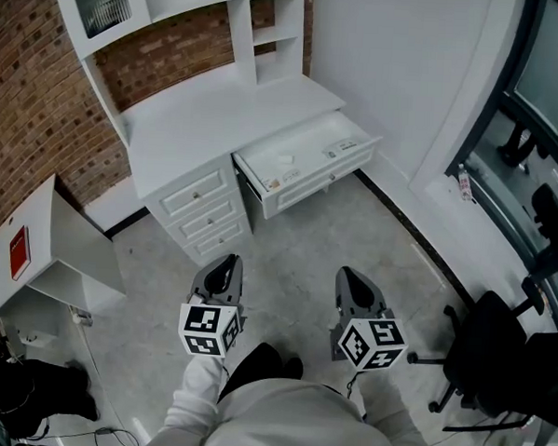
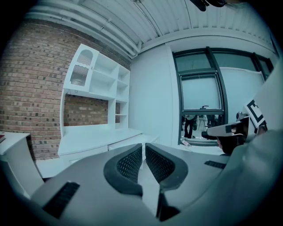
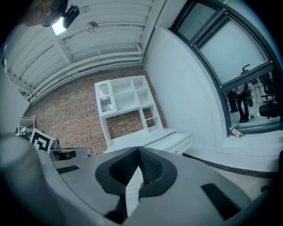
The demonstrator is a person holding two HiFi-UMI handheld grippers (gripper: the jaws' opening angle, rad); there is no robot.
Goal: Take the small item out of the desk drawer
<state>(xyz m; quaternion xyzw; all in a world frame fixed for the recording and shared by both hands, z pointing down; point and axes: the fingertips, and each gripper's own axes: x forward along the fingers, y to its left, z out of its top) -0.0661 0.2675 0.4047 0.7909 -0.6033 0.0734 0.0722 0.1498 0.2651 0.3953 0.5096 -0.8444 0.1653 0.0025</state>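
Observation:
The white desk [image 1: 210, 121] stands ahead of me with its wide drawer [image 1: 305, 163] pulled open. A small pale item [image 1: 285, 158] lies on the drawer floor, with flat labels [image 1: 342, 146] nearer its right end. My left gripper [image 1: 225, 264] and right gripper [image 1: 351, 277] hover side by side over the floor, well short of the drawer. The left gripper [image 2: 144, 148] is shut, its pads nearly touching with nothing between them. The right gripper [image 3: 139, 152] is shut too, its tips meeting, and it is empty. From it the open drawer [image 3: 179, 142] shows low ahead.
A stack of three small drawers [image 1: 203, 213] sits left of the open one, under a shelf hutch [image 1: 178, 7]. A white angled table [image 1: 59, 243] with a red card [image 1: 19, 252] stands at left. A black office chair [image 1: 496, 355] is at right, near the window wall.

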